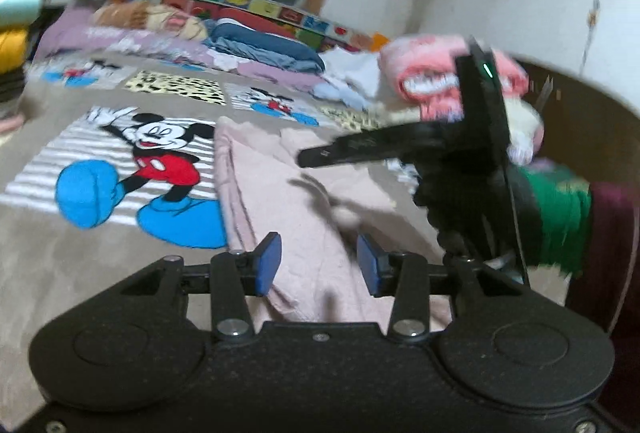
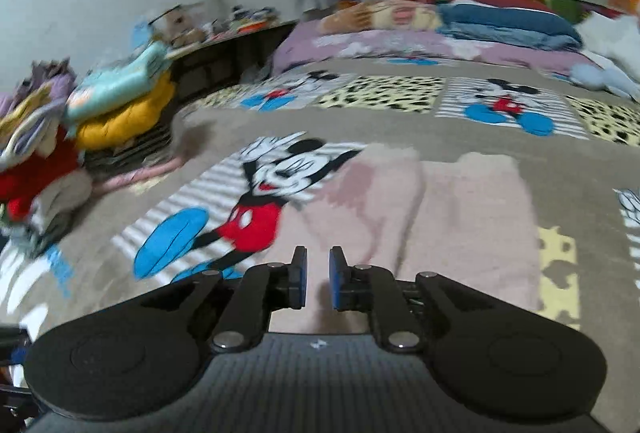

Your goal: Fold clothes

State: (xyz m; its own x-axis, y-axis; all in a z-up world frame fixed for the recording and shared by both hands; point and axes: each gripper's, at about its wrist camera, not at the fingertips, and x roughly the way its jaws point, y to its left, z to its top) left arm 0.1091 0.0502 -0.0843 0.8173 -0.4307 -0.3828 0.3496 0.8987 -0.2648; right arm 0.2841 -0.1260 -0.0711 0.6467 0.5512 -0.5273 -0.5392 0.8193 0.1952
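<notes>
A pale pink garment (image 1: 304,201) lies flat on the Mickey Mouse bedspread (image 1: 80,273); in the right wrist view the garment (image 2: 460,209) shows two folded panels side by side. My left gripper (image 1: 318,265) hovers over the garment's near end, open, with nothing pinched between its blue pads. My right gripper (image 2: 318,279) is above the garment's near left edge with only a narrow gap between its pads and nothing in it. In the left wrist view the right gripper (image 1: 312,155) reaches in from the right, over the garment.
Stacks of folded clothes (image 2: 120,101) sit off the bed's left side. Blue bedding (image 1: 260,45) and a pink-and-white blanket (image 1: 432,73) lie along the far edge under the window. A green cloth (image 1: 568,217) hangs at the right by a wooden footboard.
</notes>
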